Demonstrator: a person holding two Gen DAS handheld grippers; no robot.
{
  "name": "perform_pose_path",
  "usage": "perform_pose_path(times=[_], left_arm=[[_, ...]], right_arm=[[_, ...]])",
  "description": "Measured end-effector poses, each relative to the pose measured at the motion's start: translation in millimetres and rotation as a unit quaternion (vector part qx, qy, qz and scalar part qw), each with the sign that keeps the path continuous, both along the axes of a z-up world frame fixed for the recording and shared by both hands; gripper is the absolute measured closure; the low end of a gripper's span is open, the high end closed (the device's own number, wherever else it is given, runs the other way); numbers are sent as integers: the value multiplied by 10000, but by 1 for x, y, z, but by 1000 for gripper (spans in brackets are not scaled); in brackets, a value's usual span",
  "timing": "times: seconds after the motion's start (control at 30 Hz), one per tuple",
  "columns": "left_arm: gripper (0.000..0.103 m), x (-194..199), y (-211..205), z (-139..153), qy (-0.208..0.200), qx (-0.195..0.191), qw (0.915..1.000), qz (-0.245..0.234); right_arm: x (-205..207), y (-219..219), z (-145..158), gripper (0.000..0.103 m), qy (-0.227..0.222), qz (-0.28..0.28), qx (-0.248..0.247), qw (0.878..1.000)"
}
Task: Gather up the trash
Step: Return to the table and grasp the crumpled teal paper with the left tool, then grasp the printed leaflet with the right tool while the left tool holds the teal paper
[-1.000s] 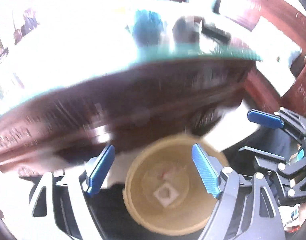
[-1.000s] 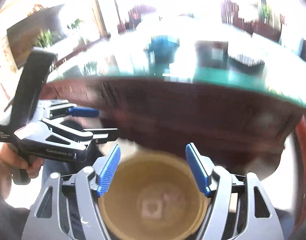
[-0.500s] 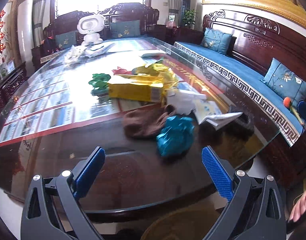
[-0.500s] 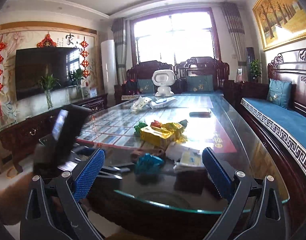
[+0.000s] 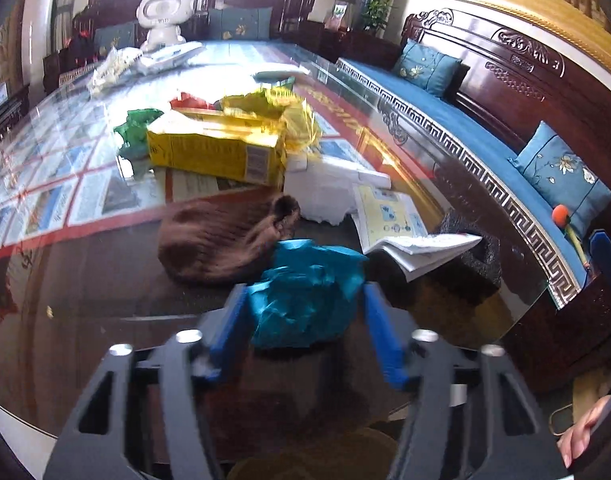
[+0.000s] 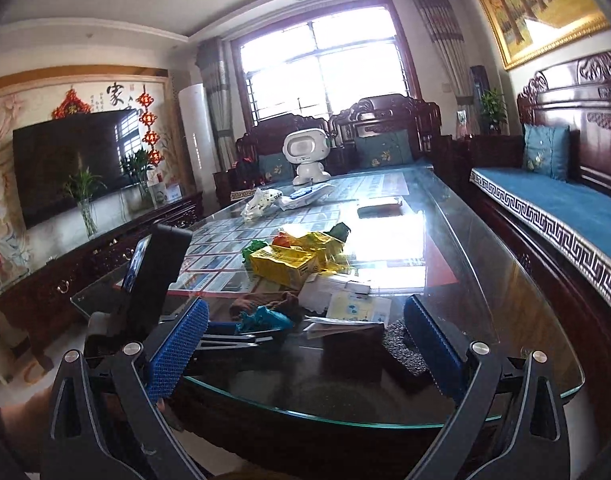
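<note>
A: What's the biggest thing here?
B: The table (image 6: 457, 280), long, dark wood under a glass top, with a blue-cushioned bench (image 5: 457, 120) along its right side.
A: And on it?
B: A heap of trash near the close end. Largest is the yellow box (image 5: 215, 150), with crumpled yellow wrap (image 5: 265, 102) and a green scrap (image 5: 135, 130) behind it. In front lies a brown cloth (image 5: 221, 236), to its right a white wad (image 5: 325, 192) and an open booklet (image 5: 401, 228). A black foam block (image 5: 475, 258) sits at the right edge of the glass, just beside the booklet.
A: The teal wrapper?
B: The teal wrapper (image 5: 305, 292) lies on the glass just in front of the brown cloth, touching it, closest of all to the table's near edge.
A: The left claw?
B: The left gripper (image 5: 305, 328) has its blue pads on either side of the wrapper, very close; motion blur hides whether they press it, so I cannot tell if it grips.
A: The right one?
B: The right gripper (image 6: 305, 344) hangs at the near edge, jaws wide apart, holding nothing. Past it you see the left tool at the wrapper.
A: Anything far off?
B: A white toy robot (image 6: 305, 156) at the far end.
</note>
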State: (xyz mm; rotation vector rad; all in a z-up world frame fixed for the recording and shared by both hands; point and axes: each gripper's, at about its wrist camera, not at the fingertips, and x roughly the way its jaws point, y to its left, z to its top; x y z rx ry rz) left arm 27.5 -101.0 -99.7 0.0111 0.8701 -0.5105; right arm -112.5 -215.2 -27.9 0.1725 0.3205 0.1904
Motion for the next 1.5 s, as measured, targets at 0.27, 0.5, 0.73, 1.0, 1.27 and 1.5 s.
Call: perform_pose_path(times=[0.27,0.5,0.73,1.0,1.27,1.5], left_arm=[[54,-12,13,4,-95,-156,9998,114],[54,-17,31,18,-208,-284,9992,163],[54,-16,44,20,-218,-348,9990,172],[53,-17,48,20,-269,-380,9988,119],[53,-19,47,21,-312,-402,9987,3],[53,-17,48,20,-302,-422,9986,-16]], right_arm=[[6,-10,-16,8,261,74,57,9996],[19,-1,-20,8,473,297,164,9983],[35,2,-25,13,691,233,220,9971],[70,10,-30,13,841,-142,-453,9953],[108,16,-43,12,1001,-532,-838,9900],[124,20,-62,19,1473,-614,-1071,9814]])
